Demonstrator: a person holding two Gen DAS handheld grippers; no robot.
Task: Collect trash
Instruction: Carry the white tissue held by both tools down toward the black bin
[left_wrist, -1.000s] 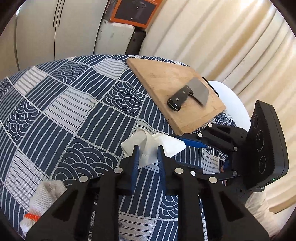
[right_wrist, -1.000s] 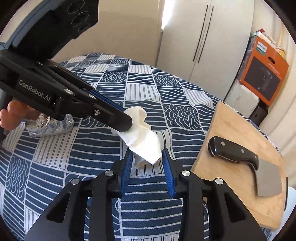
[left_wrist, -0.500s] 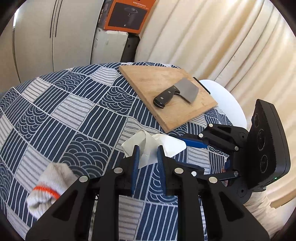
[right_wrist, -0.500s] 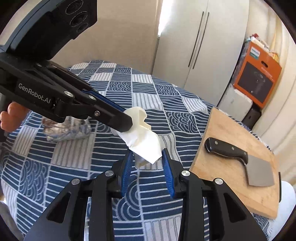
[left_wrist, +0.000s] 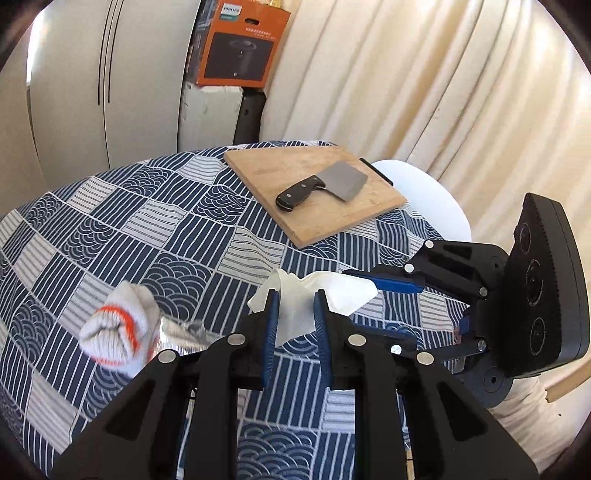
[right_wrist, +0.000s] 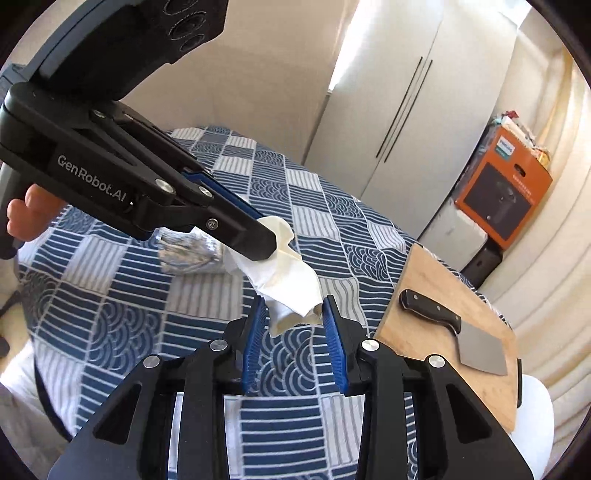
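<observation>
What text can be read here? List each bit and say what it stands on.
"GenRobot.AI": on the side of the left gripper, seen from the right wrist.
"PHILIPS": on the blue corner of the orange box.
The smaller print on that box is too small to read.
The cleaver shows no readable marking.

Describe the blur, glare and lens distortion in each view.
Left wrist view: the white knitted glove with orange stripe is motion-blurred, the cream curtain glares, and fisheye bends the table edge. Right wrist view: sharp, with the window strip blown out and the wardrobe lines curved.
</observation>
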